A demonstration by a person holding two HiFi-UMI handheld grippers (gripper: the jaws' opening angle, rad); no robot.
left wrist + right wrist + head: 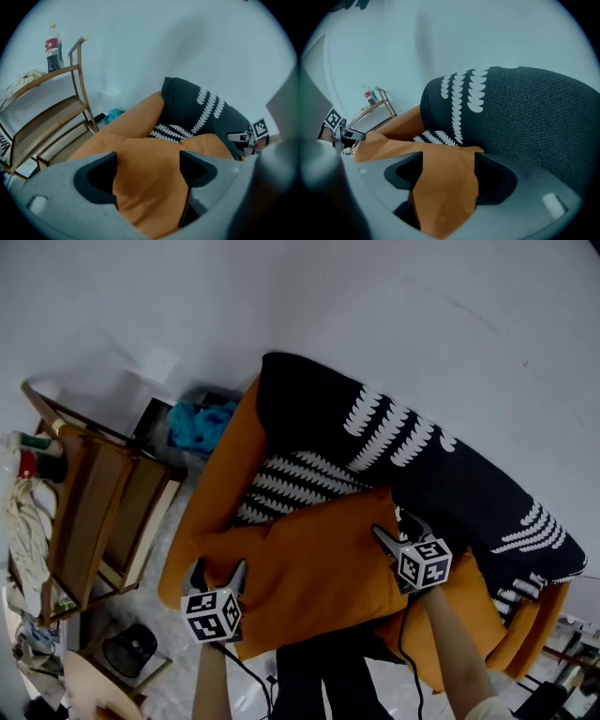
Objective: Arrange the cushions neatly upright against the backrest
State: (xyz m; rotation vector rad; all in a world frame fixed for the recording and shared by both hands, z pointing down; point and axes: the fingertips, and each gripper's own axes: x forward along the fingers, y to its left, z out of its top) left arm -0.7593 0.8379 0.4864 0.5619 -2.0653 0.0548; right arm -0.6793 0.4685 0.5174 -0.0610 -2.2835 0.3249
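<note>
Orange cushion (314,563) lies flat on the sofa (217,486) seat, in front of the black patterned cushions (450,479) at the back. My left gripper (218,573) and right gripper (397,532) have their jaws spread, straddling opposite ends of it with the fabric loose between them.
</note>
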